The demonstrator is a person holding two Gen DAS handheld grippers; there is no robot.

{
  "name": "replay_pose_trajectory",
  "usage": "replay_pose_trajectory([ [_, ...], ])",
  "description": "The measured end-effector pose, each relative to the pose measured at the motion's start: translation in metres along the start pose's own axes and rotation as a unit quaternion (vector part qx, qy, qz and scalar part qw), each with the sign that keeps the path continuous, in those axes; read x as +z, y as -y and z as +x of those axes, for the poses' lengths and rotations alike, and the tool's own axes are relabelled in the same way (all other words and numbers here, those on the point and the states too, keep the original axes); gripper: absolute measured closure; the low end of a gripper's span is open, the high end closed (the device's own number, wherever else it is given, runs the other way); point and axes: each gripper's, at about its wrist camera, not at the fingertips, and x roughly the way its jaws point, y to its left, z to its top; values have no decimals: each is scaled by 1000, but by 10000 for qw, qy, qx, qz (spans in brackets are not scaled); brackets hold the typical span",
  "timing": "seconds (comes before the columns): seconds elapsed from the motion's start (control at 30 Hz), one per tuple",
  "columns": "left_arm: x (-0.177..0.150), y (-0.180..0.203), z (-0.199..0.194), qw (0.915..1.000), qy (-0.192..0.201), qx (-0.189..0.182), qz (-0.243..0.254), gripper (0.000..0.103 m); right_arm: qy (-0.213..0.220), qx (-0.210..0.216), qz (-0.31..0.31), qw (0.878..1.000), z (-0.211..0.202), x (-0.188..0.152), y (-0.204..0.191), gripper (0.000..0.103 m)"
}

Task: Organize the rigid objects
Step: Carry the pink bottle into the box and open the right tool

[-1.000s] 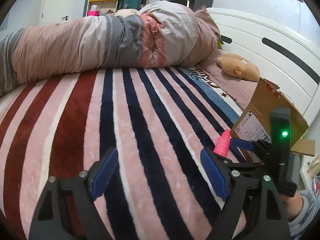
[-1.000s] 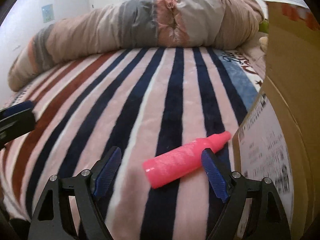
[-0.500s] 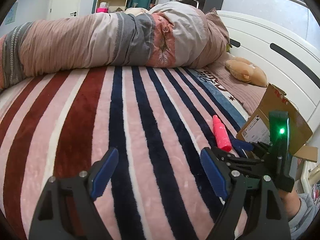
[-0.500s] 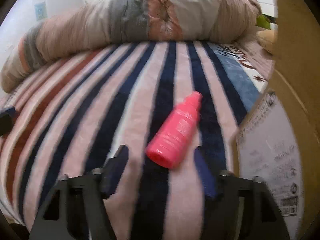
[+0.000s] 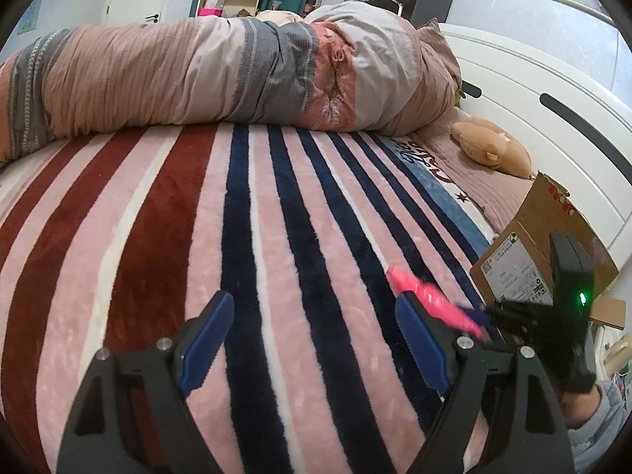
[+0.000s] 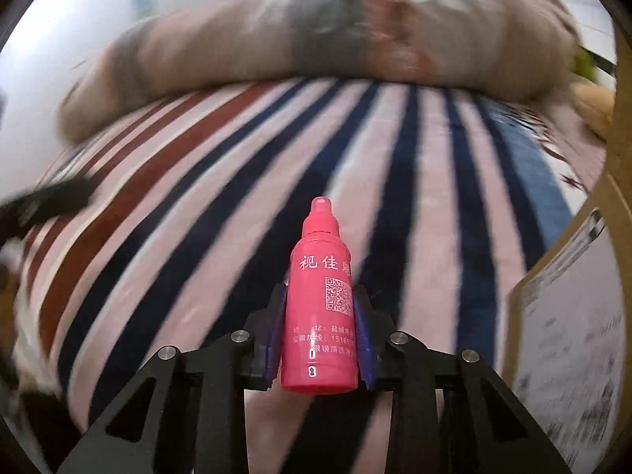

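Observation:
A small pink spray bottle [image 6: 320, 304] with white print is clamped between the blue pads of my right gripper [image 6: 319, 316], nozzle pointing away. In the left wrist view the same bottle [image 5: 430, 302] shows blurred, held by the right gripper [image 5: 480, 316] just above the striped blanket [image 5: 245, 245], beside the cardboard box [image 5: 541, 237]. My left gripper [image 5: 312, 335] is open and empty over the blanket, left of the bottle.
The open cardboard box [image 6: 572, 296] stands at the right edge of the bed. A rolled duvet [image 5: 221, 75] lies along the far side. A tan plush toy [image 5: 493, 150] lies near the white headboard [image 5: 553, 118].
My right gripper closed on the pink bottle, which had been lying on the blanket, and lifted it. The bottle now points straight ahead. The left gripper stayed open.

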Motion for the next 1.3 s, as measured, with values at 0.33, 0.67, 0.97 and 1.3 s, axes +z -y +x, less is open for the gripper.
replay_pose_trajectory([
  [0.33, 0, 25, -3, 9948, -114, -1009, 99, 24, 142, 204, -621, 9978, -27, -9, -26, 76],
  [0.67, 39, 91, -61, 9680, 465, -2436, 396, 55, 1396, 802, -917, 9827, -152, 6, -47, 76],
  [0.97, 84, 212, -46, 9549, 174, -2624, 1382, 57, 1723, 630, -363, 9824, -214, 5, 42, 76],
  [1.3, 89, 316, 28, 9481, -1029, -2169, 2083, 46, 725, 163, 614, 9953, -208, -13, 142, 76],
])
